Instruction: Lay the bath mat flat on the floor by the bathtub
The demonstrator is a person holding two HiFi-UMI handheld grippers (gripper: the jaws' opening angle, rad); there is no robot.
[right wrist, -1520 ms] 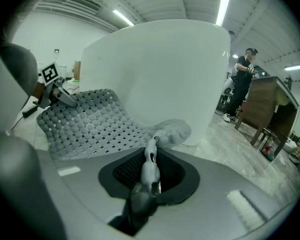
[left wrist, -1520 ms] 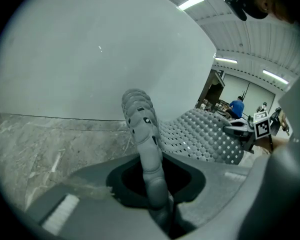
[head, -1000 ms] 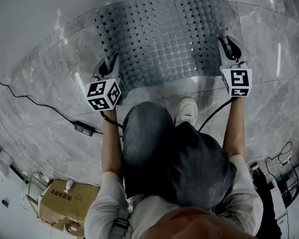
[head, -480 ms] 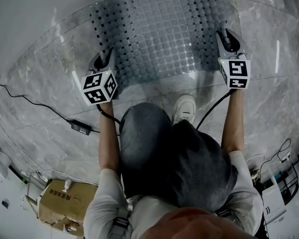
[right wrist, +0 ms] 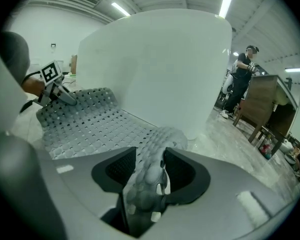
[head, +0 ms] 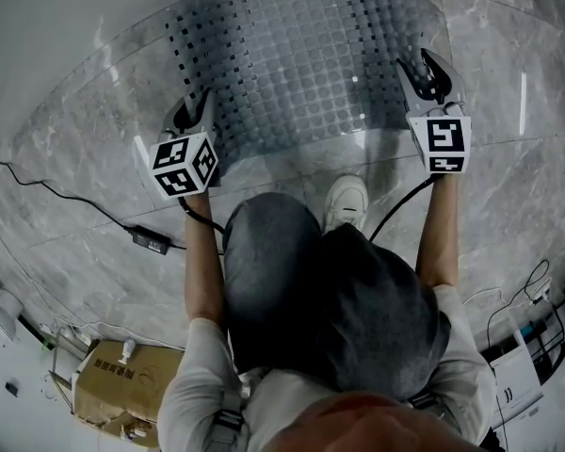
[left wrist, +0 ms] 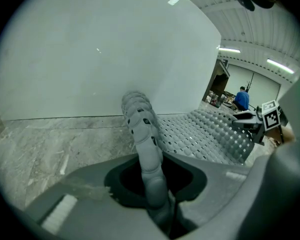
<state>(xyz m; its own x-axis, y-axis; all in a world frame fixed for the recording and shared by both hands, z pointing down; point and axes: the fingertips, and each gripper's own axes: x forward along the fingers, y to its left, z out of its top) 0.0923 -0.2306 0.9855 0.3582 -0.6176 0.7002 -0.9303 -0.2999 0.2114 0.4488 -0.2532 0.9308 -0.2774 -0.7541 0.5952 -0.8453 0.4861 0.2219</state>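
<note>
The grey, holed bath mat lies spread on the marble floor against the white bathtub. My left gripper is at its near left corner. In the left gripper view that corner stands upright between the jaws, which have just been opening a little but still hold it. My right gripper is at the near right corner. Its jaws have just been opening wide. The mat's edge lies loose between them, with a gap on each side. The tub wall rises close behind.
A black cable and power adapter lie on the floor to the left. A cardboard box sits at bottom left and more cables at bottom right. The person's white shoe is just behind the mat. A bystander stands by wooden furniture.
Both grippers and the mat have shifted a little toward the tub, and the mat's near edge has sunk flatter. The right gripper's jaws now stand wider apart.
</note>
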